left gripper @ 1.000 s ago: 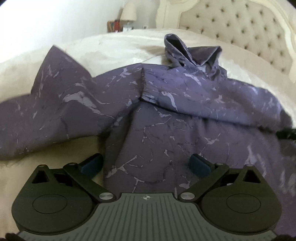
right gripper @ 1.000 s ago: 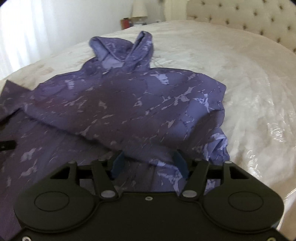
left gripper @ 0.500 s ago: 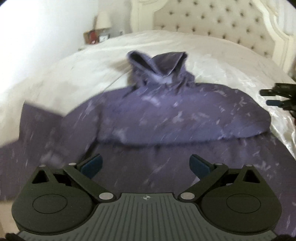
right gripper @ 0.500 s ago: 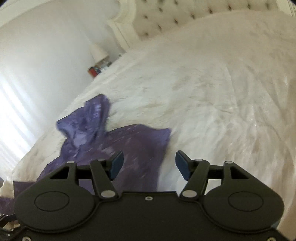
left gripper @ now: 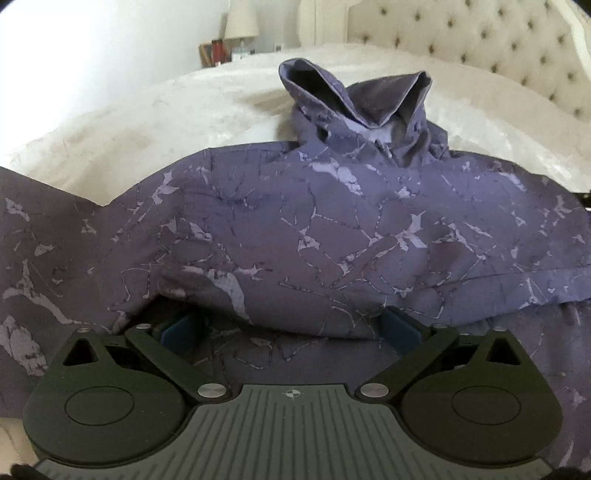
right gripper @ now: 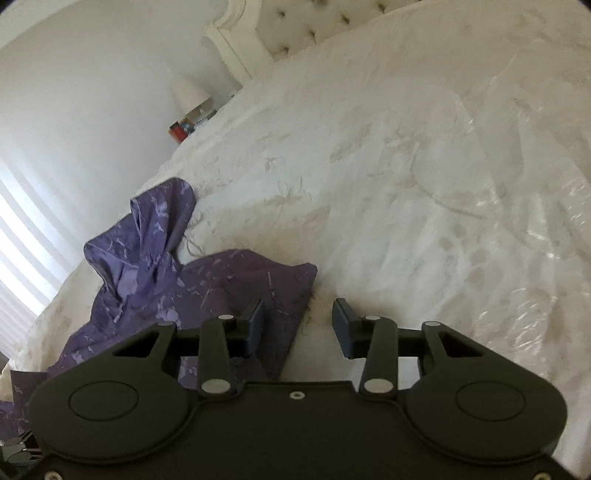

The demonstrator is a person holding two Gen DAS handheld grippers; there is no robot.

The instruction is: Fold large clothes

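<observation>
A large purple hoodie with a pale crackle print lies spread on a white bed. Its hood stands up at the far side, and a sleeve is folded across the body. My left gripper is open, low over the near part of the hoodie, with the folded edge draped over its blue fingertips. My right gripper is open and empty, tilted, at the hoodie's right edge; its left finger is over the cloth and its right finger over the bedspread.
A tufted cream headboard stands behind the bed. A nightstand with a lamp and small items is at the far left corner, beside a white wall. A bright window with blinds is at the left in the right wrist view.
The left gripper moved in low, and the folded sleeve edge now covers its fingertips. The right gripper let go of the cloth, swung right and tilted toward the bare bedspread.
</observation>
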